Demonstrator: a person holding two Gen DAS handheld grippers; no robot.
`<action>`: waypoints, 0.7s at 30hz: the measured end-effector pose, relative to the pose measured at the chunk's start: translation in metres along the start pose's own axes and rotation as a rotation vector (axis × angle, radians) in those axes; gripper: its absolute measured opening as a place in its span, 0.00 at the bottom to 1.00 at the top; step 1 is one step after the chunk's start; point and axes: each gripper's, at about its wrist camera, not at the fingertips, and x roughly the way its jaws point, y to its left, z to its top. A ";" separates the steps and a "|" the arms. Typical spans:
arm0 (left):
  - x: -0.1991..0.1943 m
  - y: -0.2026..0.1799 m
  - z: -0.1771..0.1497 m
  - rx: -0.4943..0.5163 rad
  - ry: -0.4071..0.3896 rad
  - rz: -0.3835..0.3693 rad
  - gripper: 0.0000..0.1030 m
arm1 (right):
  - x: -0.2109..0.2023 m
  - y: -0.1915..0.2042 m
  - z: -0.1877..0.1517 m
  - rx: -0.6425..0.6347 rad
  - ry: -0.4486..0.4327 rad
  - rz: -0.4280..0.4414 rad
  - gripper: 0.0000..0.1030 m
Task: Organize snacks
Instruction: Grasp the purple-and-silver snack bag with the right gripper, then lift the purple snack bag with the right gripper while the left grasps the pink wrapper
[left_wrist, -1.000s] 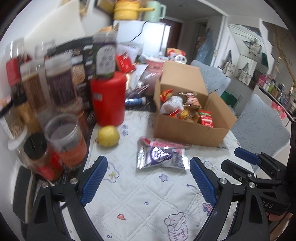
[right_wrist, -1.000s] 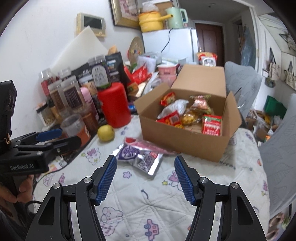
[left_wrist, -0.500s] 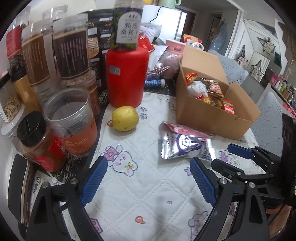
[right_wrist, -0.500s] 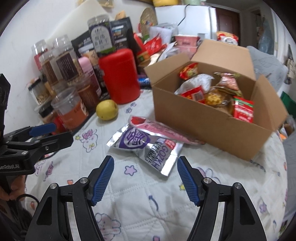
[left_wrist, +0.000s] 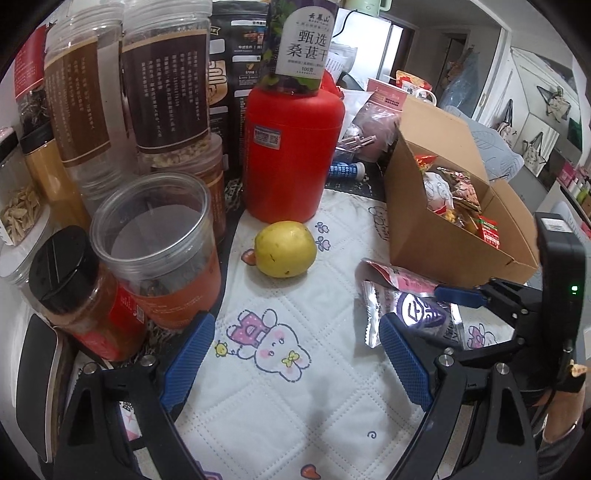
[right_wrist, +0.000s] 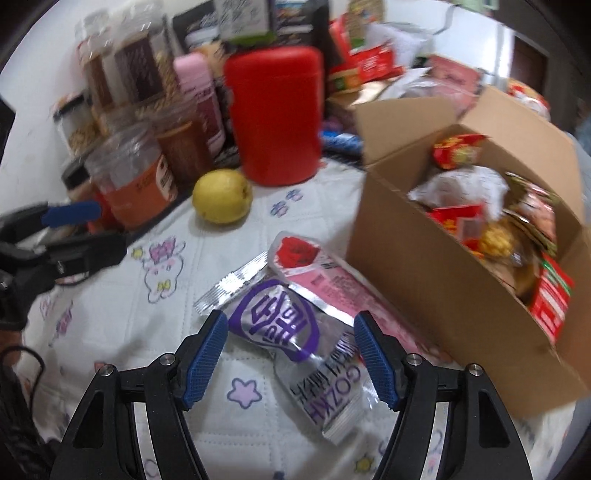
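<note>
A silver snack packet with a purple logo (right_wrist: 280, 325) lies flat on the quilted cloth, partly over a pink packet (right_wrist: 332, 277). My right gripper (right_wrist: 290, 334) hangs over it, open, its blue pads either side of the packet and not pressing on it. Just right of the packets stands an open cardboard box (right_wrist: 443, 295) full of several snack bags. My left gripper (left_wrist: 295, 354) is open and empty over bare cloth, in front of a yellow fruit (left_wrist: 286, 249). In the left wrist view the silver packet (left_wrist: 417, 314) and right gripper (left_wrist: 456, 314) show at the right.
A red canister (left_wrist: 291, 162) stands behind the fruit. Several jars (left_wrist: 159, 251) and tall containers crowd the left side, close to the left gripper's left finger. A hand (left_wrist: 561, 417) holds the right gripper. The white cloth (left_wrist: 295, 424) spreads between the jars and the box.
Both grippers have come lower and closer to the table. The right one now straddles the silver packet, its jaws slightly wider than a second ago. The left one has drifted toward the jars.
</note>
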 end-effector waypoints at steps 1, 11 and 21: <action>0.001 0.000 0.000 0.001 0.003 0.002 0.89 | 0.005 0.000 0.001 -0.013 0.018 0.017 0.69; 0.003 -0.009 0.001 0.025 0.010 0.000 0.89 | 0.028 0.023 -0.006 -0.167 0.106 -0.024 0.60; -0.003 -0.019 0.004 0.048 0.000 -0.020 0.89 | -0.027 -0.001 -0.035 0.038 0.042 0.023 0.45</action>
